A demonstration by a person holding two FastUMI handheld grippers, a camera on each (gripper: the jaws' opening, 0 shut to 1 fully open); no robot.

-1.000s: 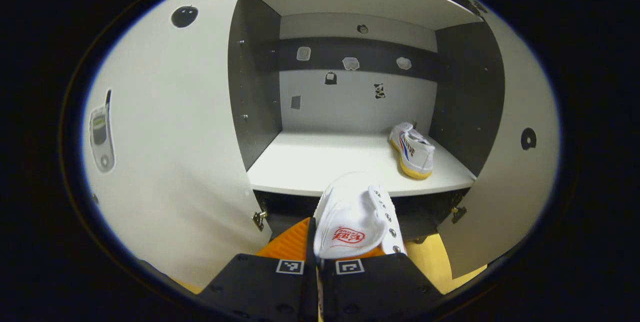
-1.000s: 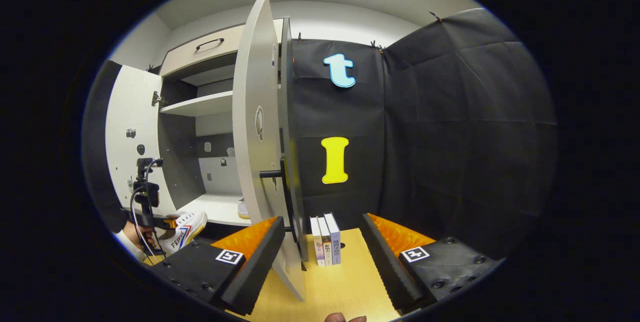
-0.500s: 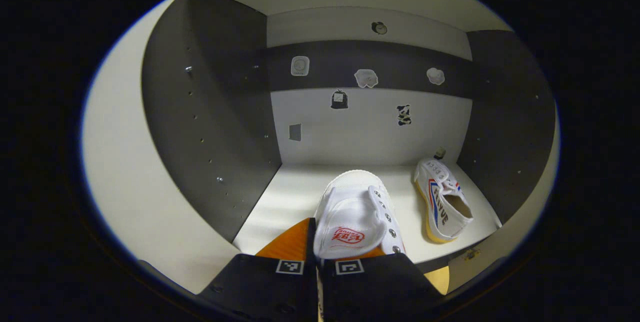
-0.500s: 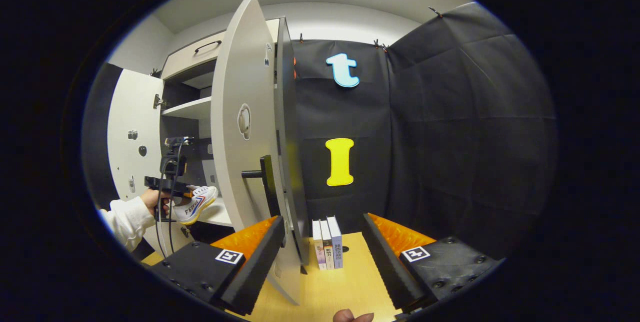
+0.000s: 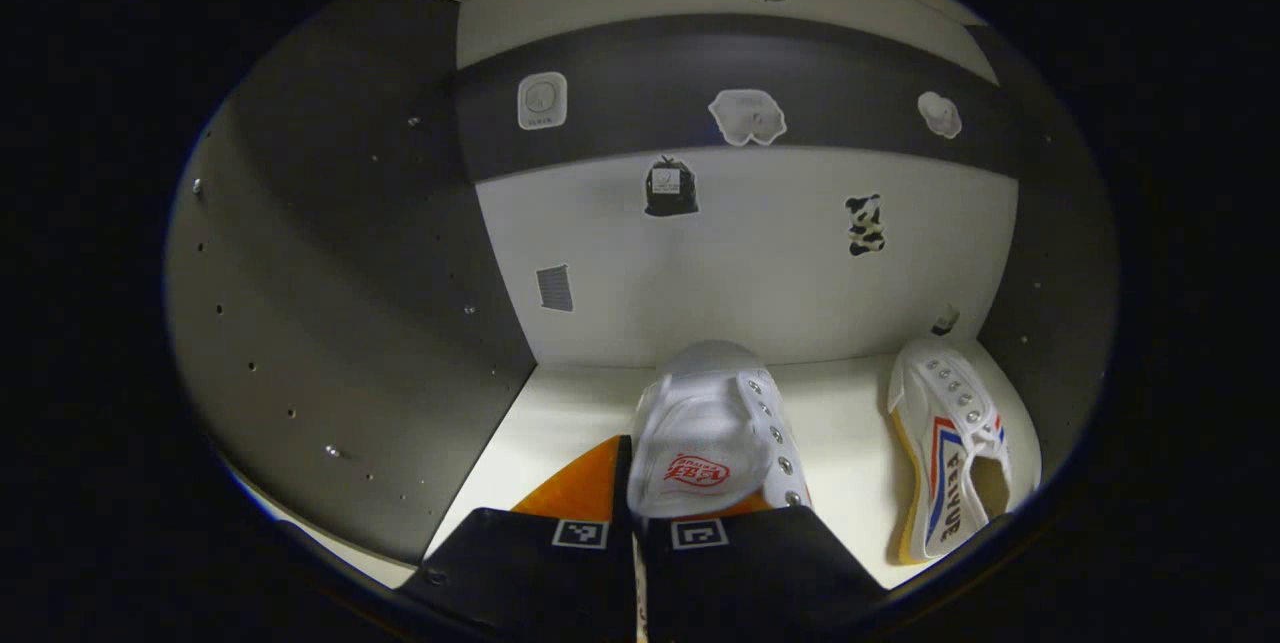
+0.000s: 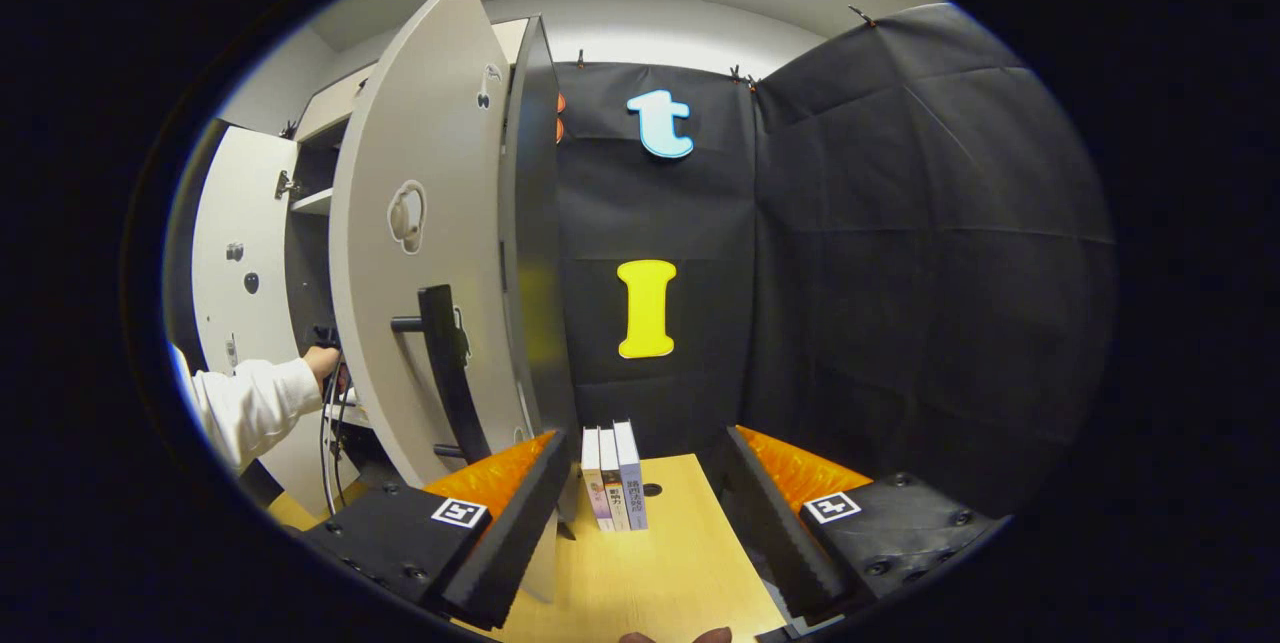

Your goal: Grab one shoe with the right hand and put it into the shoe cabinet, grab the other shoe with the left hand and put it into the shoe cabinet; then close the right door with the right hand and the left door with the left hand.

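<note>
Left gripper view: left tool [image 5: 636, 483] clenched on a white shoe [image 5: 712, 428], held above the shelf [image 5: 560, 413] inside the shoe cabinet [image 5: 350, 273]; second shoe [image 5: 948, 458] lying on its side at the shelf's right end. Right gripper view: right tool [image 6: 640, 488] released, fingers wide apart, over the table [image 6: 660, 573]; right door [image 6: 420, 253] ajar just beside its left finger [image 6: 515, 513]; 3 books [image 6: 612, 473] upright between the fingers; a sleeve [image 6: 250, 408] reaching behind that door.

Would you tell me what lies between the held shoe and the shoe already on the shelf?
Bare shelf separates the held shoe from the placed shoe, per the left gripper view.
</note>
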